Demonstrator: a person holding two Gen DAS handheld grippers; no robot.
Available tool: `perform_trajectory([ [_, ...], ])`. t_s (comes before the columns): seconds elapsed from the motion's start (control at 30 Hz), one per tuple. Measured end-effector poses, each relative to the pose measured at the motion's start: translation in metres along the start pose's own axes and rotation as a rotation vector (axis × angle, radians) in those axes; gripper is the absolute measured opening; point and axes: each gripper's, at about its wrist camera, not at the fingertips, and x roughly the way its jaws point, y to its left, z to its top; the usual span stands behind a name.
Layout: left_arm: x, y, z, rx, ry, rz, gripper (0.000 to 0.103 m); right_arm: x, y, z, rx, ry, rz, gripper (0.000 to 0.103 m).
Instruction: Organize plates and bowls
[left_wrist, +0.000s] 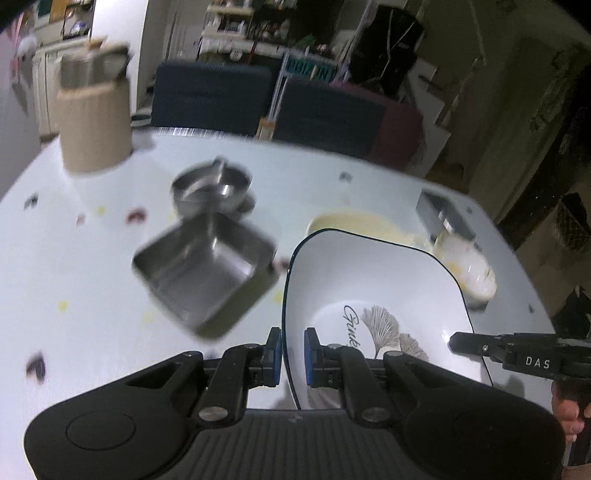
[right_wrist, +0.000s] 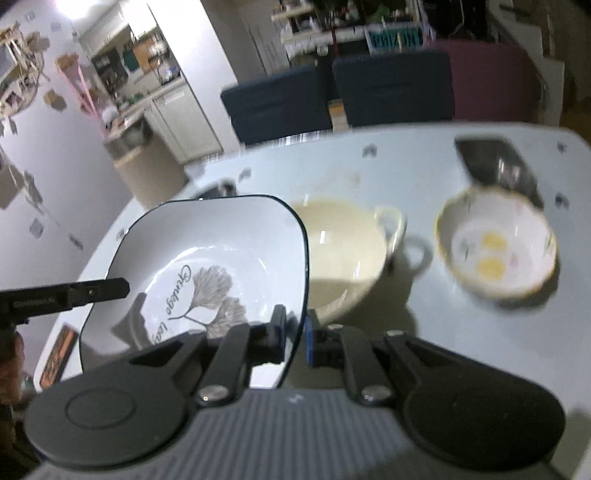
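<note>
The white square plate (right_wrist: 207, 258), clamped at its rim just ahead of the right gripper (right_wrist: 293, 334), carries cursive black lettering beside a ginkgo-leaf drawing; it seems to read "Ginkgo Leaf". From the left wrist, only "Gink" shows. The right gripper's finger (left_wrist: 532, 356), entering from the right, bears white letters "DAS".
</note>
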Motion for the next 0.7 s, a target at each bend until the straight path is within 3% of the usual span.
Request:
perform_trajectory([
  [0.1, 0.007, 0.012, -0.025, -0.021, 0.051, 0.019, 0.013, 0.012, 0.007, -0.024, -0.007, 0.051, -0.003, 0.012],
  [0.27, 0.020, 0.018, -0.038, -0.010, 0.121, 0.052, 0.013, 0.037, 0.011, -0.043, -0.039, 0.137, -0.023, 0.013],
  [0.7, 0.032, 0.029, -0.048, -0.010, 0.216, 0.105, 0.013, 0.069, 0.033, -0.046, -0.098, 0.194, -0.048, 0.013],
])
